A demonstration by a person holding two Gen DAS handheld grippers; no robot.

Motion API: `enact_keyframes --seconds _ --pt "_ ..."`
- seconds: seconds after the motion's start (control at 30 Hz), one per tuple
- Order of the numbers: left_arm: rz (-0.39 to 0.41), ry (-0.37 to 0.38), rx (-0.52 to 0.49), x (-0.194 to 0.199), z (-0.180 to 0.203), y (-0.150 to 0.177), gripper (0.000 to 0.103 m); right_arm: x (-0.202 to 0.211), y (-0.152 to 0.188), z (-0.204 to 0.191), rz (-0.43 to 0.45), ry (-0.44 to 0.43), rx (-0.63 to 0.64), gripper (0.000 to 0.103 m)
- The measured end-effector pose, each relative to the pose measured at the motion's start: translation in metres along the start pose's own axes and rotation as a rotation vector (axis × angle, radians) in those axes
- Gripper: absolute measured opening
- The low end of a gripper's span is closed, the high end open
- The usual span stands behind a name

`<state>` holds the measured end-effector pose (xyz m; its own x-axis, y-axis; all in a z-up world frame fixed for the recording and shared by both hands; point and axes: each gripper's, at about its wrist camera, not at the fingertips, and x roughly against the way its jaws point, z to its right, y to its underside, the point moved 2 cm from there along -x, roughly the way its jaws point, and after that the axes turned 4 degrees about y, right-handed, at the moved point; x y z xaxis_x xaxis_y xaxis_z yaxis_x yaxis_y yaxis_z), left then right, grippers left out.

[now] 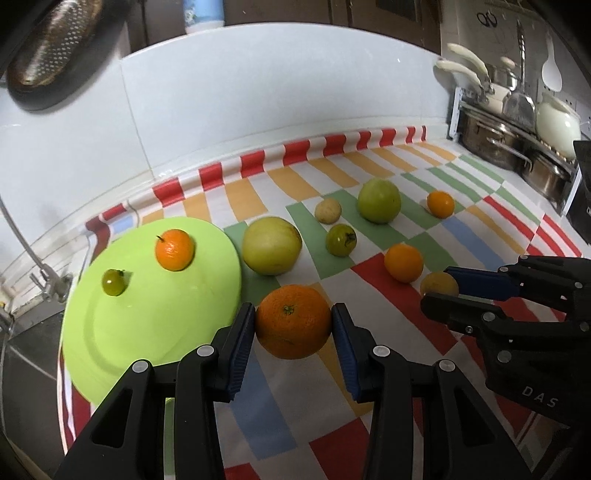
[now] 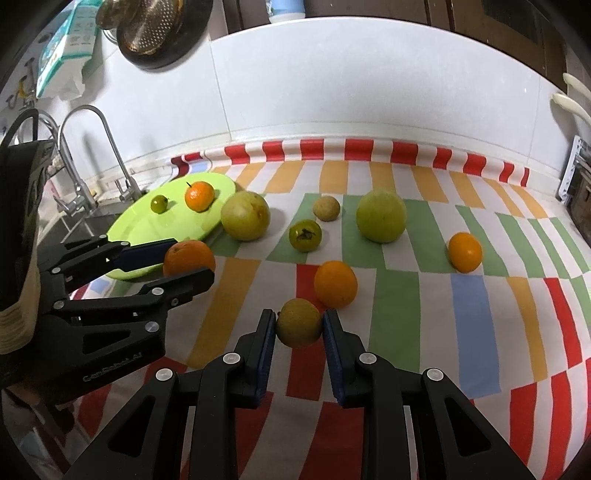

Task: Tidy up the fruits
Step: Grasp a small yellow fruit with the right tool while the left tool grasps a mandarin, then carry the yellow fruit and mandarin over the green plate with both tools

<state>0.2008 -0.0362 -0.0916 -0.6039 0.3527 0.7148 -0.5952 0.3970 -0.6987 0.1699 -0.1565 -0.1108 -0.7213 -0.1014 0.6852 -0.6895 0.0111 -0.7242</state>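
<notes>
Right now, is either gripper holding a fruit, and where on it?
Both. The left gripper clamps the big orange across its sides, stem up. The right gripper pinches the small yellowish fruit across its sides.

Counter (image 2: 424, 332) under a checked cloth (image 2: 399, 295) in red, orange, green, blue and white; its red-and-white edge runs up against the white tiled wall (image 2: 332, 92). Sink (image 2: 79, 221) at the counter's left end, two curved chrome faucets (image 2: 110, 147) over it. Perforated metal colander (image 2: 151, 26) hangs high on the wall, a printed packet (image 2: 66, 48) beside it. Right end: rack of steel pots (image 1: 517, 147), cream-handled pans (image 1: 476, 74), a white ladle (image 1: 550, 70).
</notes>
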Motion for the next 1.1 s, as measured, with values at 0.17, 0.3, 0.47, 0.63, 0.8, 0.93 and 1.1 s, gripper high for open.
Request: enact_keyframes --seconds 0.17,0.3,0.47,0.63,0.8,0.93,1.1 --pt "0.035 -0.024 0.028 0.019 -0.003 -0.002 0.042 0.013 -0.006 -0.006 0.036 -0.013 0.014 0.027" --pt "0.063 -0.046 0.049 0.035 -0.005 -0.003 0.042 0.025 -0.012 -0.012 0.072 -0.020 0.033 0.027" --pt "0.089 -0.078 0.079 0.053 -0.010 -0.001 0.042 0.038 -0.018 -0.020 0.106 -0.035 0.053 0.027" --pt "0.111 -0.115 0.102 0.069 -0.018 0.001 0.042 0.046 -0.027 -0.031 0.137 -0.054 0.083 0.027" --pt "0.132 -0.150 0.123 0.084 -0.028 -0.001 0.042 0.054 -0.037 -0.043 0.174 -0.080 0.102 0.027" --pt "0.147 -0.172 0.143 0.094 -0.040 -0.003 0.042 0.060 -0.046 -0.054 0.205 -0.100 0.121 0.027" --pt "0.160 -0.197 0.159 0.102 -0.055 -0.005 0.042 0.062 -0.059 -0.069 0.240 -0.122 0.142 0.027"
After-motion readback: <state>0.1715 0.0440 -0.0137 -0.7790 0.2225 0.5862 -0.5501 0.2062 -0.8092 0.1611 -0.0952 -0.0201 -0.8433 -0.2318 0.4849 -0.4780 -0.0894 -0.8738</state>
